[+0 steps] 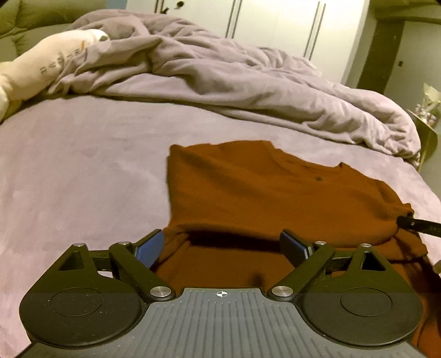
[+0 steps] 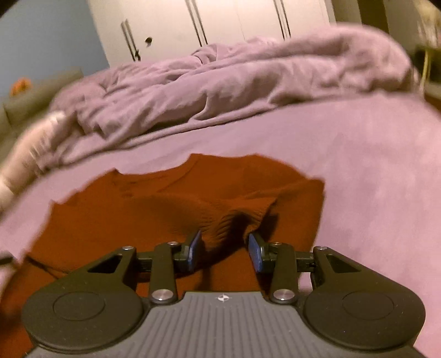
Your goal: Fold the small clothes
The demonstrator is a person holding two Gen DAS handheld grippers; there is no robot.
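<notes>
Item: rust-brown shirt (image 1: 248,192), lying on a bed (image 1: 82,165) covered in a mauve sheet, with its near portion partly folded over. A small dark button shows near the neckline.

Left hand-held gripper (image 1: 226,247): released, blue pads (image 1: 148,250) spread wide on either side of the shirt's near hem; fabric lies between them, but neither pad presses it.

Right hand-held gripper (image 2: 224,249): jaws partly apart, with a raised bunch of the shirt (image 2: 193,209) standing between the pads (image 2: 255,254). The view is motion-blurred, so whether the pads actually pinch the cloth cannot be told. From the left wrist view, a dark finger of this gripper (image 1: 419,224) touches the shirt's right edge.

Surroundings: crumpled mauve duvet (image 1: 234,68) heaped across the far side of the bed; cream pillow with lettering (image 1: 41,71) at far left; white wardrobe doors (image 1: 275,24) behind.
</notes>
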